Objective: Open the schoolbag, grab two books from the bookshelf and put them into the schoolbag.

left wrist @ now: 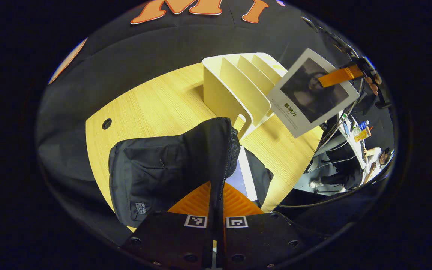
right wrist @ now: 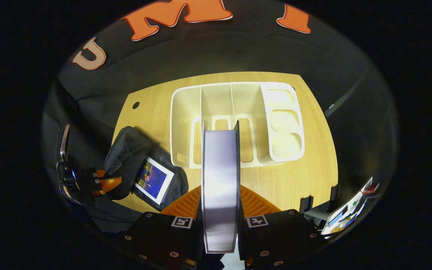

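The left hand-held gripper [left wrist: 216, 210] has a black body split into two blocks side by side, each bearing a small square black-and-white marker near its front edge and round screws along its lower rim. Ahead of the blocks spreads a ribbed, fan-shaped plate. The right hand-held gripper [right wrist: 219, 215] is built alike: two black blocks, one square marker on each, rows of screws, the same ribbed plate. Seen from the left gripper view, farther off, it has a black frame with a cable trailing down.
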The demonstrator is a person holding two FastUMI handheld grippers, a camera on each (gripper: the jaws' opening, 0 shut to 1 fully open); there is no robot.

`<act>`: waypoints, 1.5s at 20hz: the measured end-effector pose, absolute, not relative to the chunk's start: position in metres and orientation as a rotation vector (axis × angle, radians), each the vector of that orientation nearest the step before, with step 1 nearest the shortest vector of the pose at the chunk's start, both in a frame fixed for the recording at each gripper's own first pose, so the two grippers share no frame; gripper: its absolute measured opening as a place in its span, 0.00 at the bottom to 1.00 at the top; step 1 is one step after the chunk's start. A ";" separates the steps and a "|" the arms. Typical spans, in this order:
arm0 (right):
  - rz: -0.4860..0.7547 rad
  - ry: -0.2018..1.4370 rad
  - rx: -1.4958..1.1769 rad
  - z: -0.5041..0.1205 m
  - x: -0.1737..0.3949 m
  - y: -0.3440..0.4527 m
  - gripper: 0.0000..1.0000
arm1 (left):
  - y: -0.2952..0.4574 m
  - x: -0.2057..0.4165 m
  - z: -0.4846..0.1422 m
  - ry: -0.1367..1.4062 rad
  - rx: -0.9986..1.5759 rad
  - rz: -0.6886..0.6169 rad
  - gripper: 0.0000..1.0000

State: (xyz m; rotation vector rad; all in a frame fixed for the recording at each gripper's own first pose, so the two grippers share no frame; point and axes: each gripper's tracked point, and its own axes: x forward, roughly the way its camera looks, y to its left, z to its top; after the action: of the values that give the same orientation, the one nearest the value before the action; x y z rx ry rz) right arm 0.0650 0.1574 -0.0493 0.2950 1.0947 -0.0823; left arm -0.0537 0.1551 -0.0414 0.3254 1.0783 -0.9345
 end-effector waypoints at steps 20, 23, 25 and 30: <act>0.145 0.864 0.849 -0.066 0.001 0.228 0.36 | 0.152 -0.052 -0.030 1.078 0.352 -0.925 0.05; 0.187 0.849 0.901 -0.076 0.009 0.246 0.36 | 0.152 -0.051 -0.029 1.080 0.346 -0.920 0.05; 0.202 0.845 0.931 -0.084 0.015 0.256 0.36 | 0.150 -0.051 -0.028 1.084 0.331 -0.915 0.05; 0.225 0.839 1.024 -0.107 0.034 0.292 0.35 | 0.144 -0.049 -0.022 1.079 0.301 -0.907 0.05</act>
State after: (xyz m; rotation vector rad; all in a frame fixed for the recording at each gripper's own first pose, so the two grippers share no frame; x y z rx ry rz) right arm 0.0345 0.2917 -0.1073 1.0244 0.8387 0.2249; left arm -0.0490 0.1436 -0.0225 0.3006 1.0793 -0.9070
